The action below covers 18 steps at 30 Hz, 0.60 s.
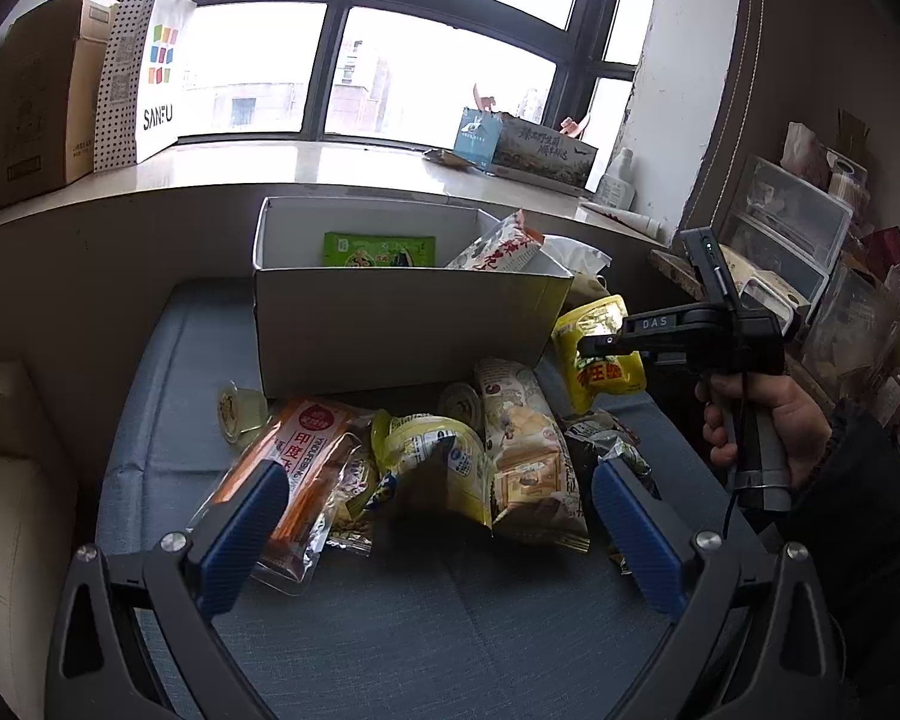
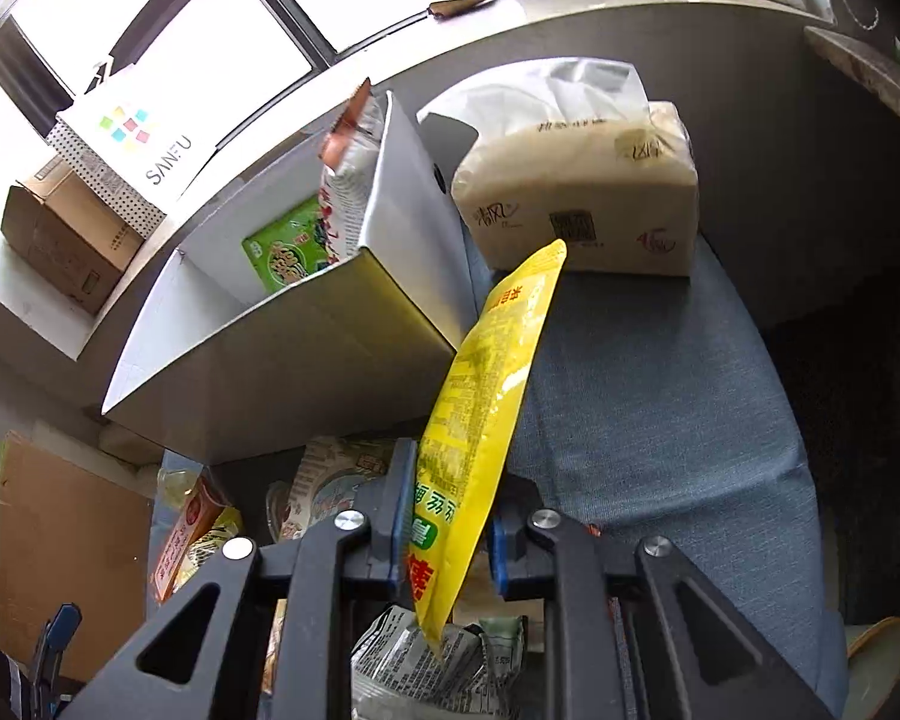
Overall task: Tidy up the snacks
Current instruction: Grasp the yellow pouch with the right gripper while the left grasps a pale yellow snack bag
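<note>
A white cardboard box [image 1: 402,324] stands on a blue cushion [image 1: 450,612] and holds a green packet [image 1: 379,249] and a red-and-white packet [image 1: 501,243]. In front of it lies a pile of snacks, among them an orange packet [image 1: 297,468], a yellow bag [image 1: 432,462] and a beige biscuit pack [image 1: 531,456]. My left gripper [image 1: 438,510] is open just above and in front of the pile. My right gripper [image 2: 447,516] is shut on a yellow pouch [image 2: 486,408], held up beside the box's right corner [image 2: 390,276]; it also shows in the left wrist view [image 1: 600,354].
A tissue pack [image 2: 576,192] sits on the cushion right of the box. A window sill [image 1: 270,168] behind carries a carton, a SANFU paper bag [image 1: 150,72] and tissue boxes. Cluttered shelves [image 1: 810,252] stand at the right. A jelly cup [image 1: 240,411] lies left of the pile.
</note>
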Tool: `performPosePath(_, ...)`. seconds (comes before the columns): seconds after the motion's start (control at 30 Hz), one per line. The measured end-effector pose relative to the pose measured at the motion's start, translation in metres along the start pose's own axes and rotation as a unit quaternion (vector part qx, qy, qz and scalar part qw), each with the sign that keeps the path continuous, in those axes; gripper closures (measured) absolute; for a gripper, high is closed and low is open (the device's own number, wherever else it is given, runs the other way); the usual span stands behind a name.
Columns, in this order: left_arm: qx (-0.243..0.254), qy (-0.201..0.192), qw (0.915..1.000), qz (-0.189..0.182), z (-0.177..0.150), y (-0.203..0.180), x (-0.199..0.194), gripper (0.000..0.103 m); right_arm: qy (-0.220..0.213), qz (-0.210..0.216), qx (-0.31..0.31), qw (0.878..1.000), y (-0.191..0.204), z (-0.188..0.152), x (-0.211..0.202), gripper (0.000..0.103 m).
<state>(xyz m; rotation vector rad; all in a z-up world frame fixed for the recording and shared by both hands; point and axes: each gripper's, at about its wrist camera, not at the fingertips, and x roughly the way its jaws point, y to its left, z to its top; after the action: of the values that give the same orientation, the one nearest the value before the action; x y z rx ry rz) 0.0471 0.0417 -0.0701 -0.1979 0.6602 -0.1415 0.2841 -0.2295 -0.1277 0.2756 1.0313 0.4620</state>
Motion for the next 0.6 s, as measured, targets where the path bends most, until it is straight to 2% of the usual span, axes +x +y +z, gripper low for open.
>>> performPosePath(0.13, 0.051, 0.020, 0.9985, 0.011, 0.003, -0.013, 0.013, 0.000, -0.036, 0.028, -0.020, 0.999, 0.010, -0.005, -0.043, 0.082)
performPosePath(0.23, 0.108, 0.039, 0.9932, 0.022, 0.007, -0.027, 0.034, 0.000, -0.059, 0.037, -0.050, 0.996, 0.023, -0.018, -0.076, 0.082)
performPosePath(0.3, 0.127, 0.063, 0.9896, 0.025, 0.010, -0.030, 0.055, 0.000, -0.073, 0.040, -0.069, 0.994, 0.030, -0.030, -0.098, 0.082)
performPosePath(0.47, 0.125, 0.120, 0.9842, 0.038, 0.021, -0.019, 0.104, 0.000, -0.083, 0.047, -0.104, 0.990, 0.045, -0.059, -0.124, 0.082)
performPosePath(0.6, 0.115, 0.157, 0.9806, 0.024, 0.020, -0.011, 0.129, 0.000, -0.077, 0.055, -0.111, 0.989, 0.043, -0.078, -0.134, 0.082)
